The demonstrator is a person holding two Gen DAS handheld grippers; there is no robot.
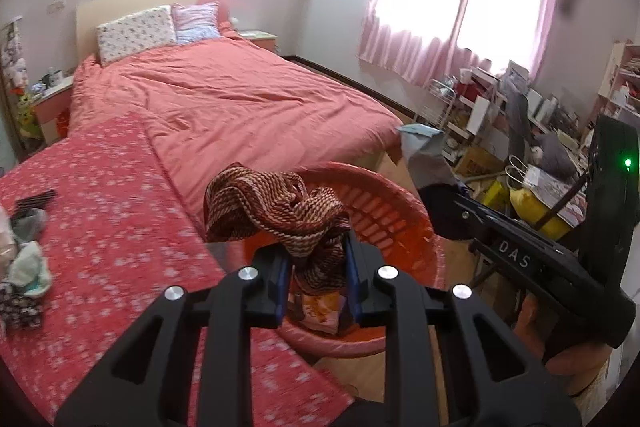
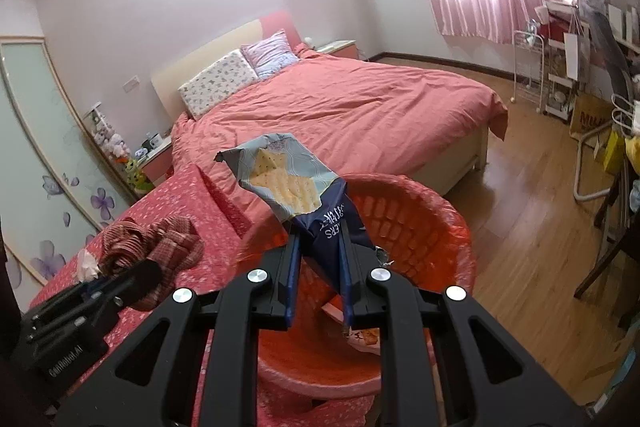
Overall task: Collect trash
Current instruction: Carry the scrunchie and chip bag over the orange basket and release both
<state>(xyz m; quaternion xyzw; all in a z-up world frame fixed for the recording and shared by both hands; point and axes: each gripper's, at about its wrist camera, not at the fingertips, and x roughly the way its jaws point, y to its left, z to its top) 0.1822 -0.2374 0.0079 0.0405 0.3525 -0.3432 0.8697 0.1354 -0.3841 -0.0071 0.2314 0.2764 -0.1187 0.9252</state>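
My left gripper [image 1: 316,259] is shut on a crumpled brown-and-cream striped wrapper [image 1: 276,211] and holds it above the near rim of an orange trash basket [image 1: 384,211]. My right gripper [image 2: 320,247] is shut on a blue cracker packet [image 2: 288,183] and holds it above the same basket [image 2: 420,227]. The left gripper with its striped wrapper [image 2: 160,239] shows at the left of the right wrist view. The right gripper and its packet [image 1: 428,159] show at the right of the left wrist view. A small wrapper [image 2: 366,339] lies in the basket.
The basket stands beside a bed with a red patterned blanket [image 1: 100,219] and a pink duvet [image 1: 260,107]. Crumpled bits and a dark comb-like item [image 1: 34,203] lie on the blanket at the left. A cluttered desk and shelves [image 1: 540,131] stand to the right on the wooden floor [image 2: 532,247].
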